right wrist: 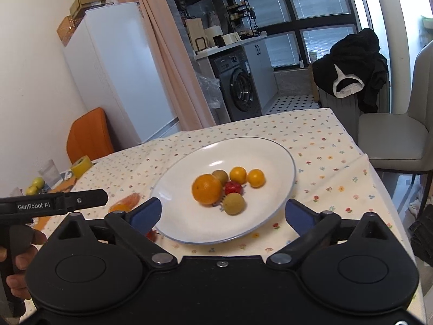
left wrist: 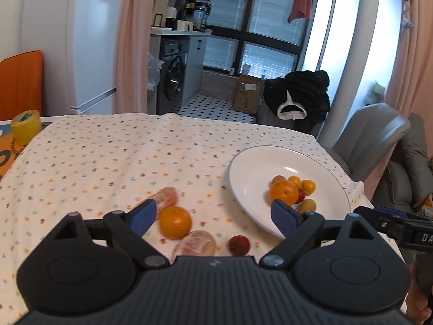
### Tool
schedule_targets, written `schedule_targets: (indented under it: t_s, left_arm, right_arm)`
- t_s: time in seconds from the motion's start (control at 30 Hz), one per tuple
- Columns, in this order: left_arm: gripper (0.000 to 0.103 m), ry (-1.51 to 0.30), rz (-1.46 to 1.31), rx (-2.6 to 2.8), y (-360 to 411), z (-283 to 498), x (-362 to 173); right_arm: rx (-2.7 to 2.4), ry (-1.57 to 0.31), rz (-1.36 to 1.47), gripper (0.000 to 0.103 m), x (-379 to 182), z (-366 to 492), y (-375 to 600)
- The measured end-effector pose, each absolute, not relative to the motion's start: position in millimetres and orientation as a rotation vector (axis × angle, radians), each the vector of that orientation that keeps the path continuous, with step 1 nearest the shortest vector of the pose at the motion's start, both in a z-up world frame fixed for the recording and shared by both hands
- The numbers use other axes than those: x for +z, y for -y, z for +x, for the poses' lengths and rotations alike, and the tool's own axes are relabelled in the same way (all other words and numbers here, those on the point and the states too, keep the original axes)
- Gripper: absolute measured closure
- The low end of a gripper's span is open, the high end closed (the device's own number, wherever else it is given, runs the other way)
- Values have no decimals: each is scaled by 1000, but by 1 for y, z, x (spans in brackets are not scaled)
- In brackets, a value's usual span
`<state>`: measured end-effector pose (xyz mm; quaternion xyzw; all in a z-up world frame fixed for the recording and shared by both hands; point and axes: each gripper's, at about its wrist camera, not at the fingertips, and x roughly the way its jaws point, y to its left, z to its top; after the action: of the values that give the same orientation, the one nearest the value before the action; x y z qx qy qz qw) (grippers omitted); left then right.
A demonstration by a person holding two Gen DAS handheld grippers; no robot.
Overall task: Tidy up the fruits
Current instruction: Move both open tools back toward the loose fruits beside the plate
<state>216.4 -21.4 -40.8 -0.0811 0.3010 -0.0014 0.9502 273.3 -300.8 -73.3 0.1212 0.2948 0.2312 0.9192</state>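
Both grippers, left gripper [left wrist: 213, 216] marked "GenRobot.AI" and right gripper [right wrist: 223, 214], gape wide, empty.

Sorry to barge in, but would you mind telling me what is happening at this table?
A person is sorting fruit onto a white plate with two handheld grippers. Both the left gripper and the right gripper are open and empty. The plate already holds a large orange and five smaller fruits. An orange, two peeled citrus pieces and a small red fruit lie on the tablecloth by the left gripper.
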Motion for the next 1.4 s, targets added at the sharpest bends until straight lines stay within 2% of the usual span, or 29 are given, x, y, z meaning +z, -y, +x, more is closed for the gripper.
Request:
schedule_targets:
  t_s: [0.87, 1.2, 1.4]
  left_arm:
    - [14, -670, -228, 26, -5, 185, -68]
    - [38, -711, -250, 13, -2, 191, -89]
    - [45, -725, -236, 0, 5, 198, -96]
  right_arm:
    - [567, -670, 165, 0, -73, 253, 253]
    - [581, -703, 128, 0, -82, 248, 244]
    - [569, -716, 125, 2, -88, 249, 243]
